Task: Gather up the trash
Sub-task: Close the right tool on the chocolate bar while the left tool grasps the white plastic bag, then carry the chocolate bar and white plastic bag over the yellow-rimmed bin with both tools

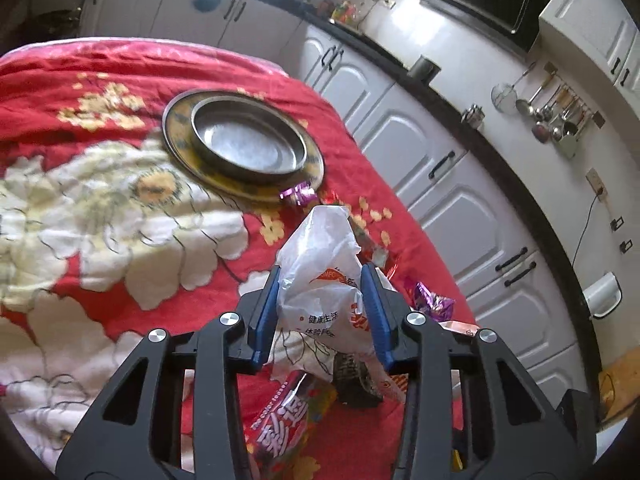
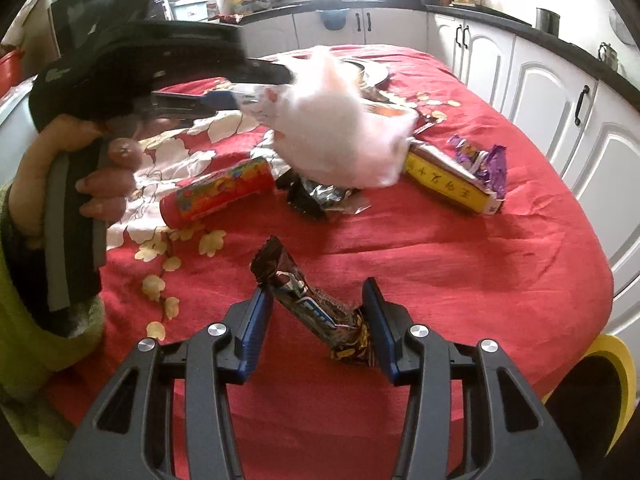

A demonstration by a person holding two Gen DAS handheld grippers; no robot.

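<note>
— Holding anything in your left gripper (image 1: 320, 292)?

— You have the crumpled white plastic bag with orange print (image 1: 320, 264) pinched between its blue pads; the bag hangs above the red floral tablecloth (image 1: 120, 208). In the right wrist view the bag is blurred.

— And your right gripper (image 2: 316, 316)?

— Its jaws stand narrow around a dark brown snack-bar wrapper (image 2: 308, 304). The wrapper lies slantwise between the pads, its lower end against the right pad; whether both pads press on it, you cannot tell.

— What else lies near?

— Past the bag you see a red printed tube packet (image 2: 218, 192), a crumpled black and silver foil wrapper (image 2: 320, 196), a yellow carton (image 2: 448, 178) and a purple foil wrapper (image 2: 494, 164), all on the cloth. Farther back a round metal dish sits on a gold-rimmed plate (image 1: 244, 144). White kitchen cabinets (image 1: 440, 184) stand beyond.
</note>
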